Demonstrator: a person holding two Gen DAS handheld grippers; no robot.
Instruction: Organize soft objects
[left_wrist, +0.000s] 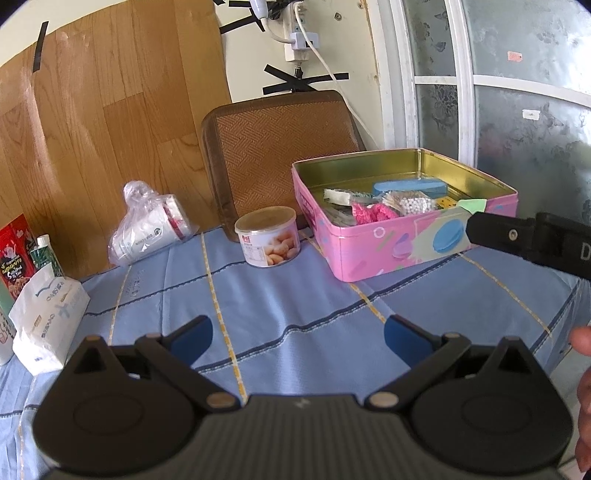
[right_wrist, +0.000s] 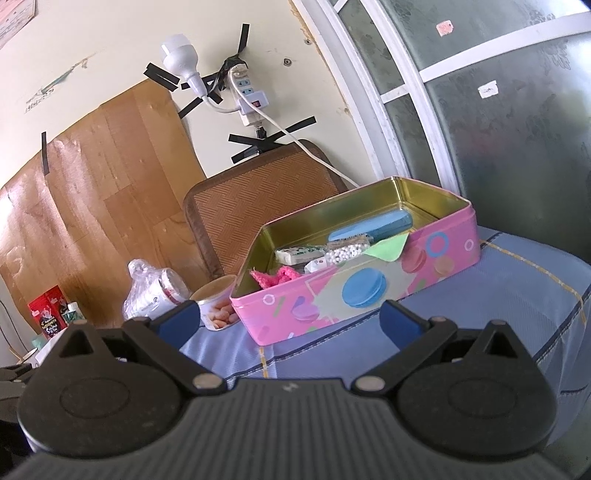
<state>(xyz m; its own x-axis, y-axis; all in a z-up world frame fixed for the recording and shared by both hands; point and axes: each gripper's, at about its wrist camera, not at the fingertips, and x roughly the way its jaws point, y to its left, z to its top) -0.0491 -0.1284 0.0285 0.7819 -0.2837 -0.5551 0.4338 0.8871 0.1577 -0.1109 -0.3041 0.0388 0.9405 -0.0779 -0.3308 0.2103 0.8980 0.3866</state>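
Note:
A pink tin box with macaron pictures stands open on the blue cloth. Inside lie a blue pad, a pink knitted piece, a bag of white beads, a green cloth over the front rim, and small packets. My left gripper hovers open over bare cloth, short of the box. My right gripper is open too, empty, just in front of the box; in the left wrist view one of its fingers shows beside the box's right corner.
A round snack can stands left of the box. Further left are a bagged cup, a tissue pack and red packets. A woven mat leans on the wall behind. A hand is at the right edge.

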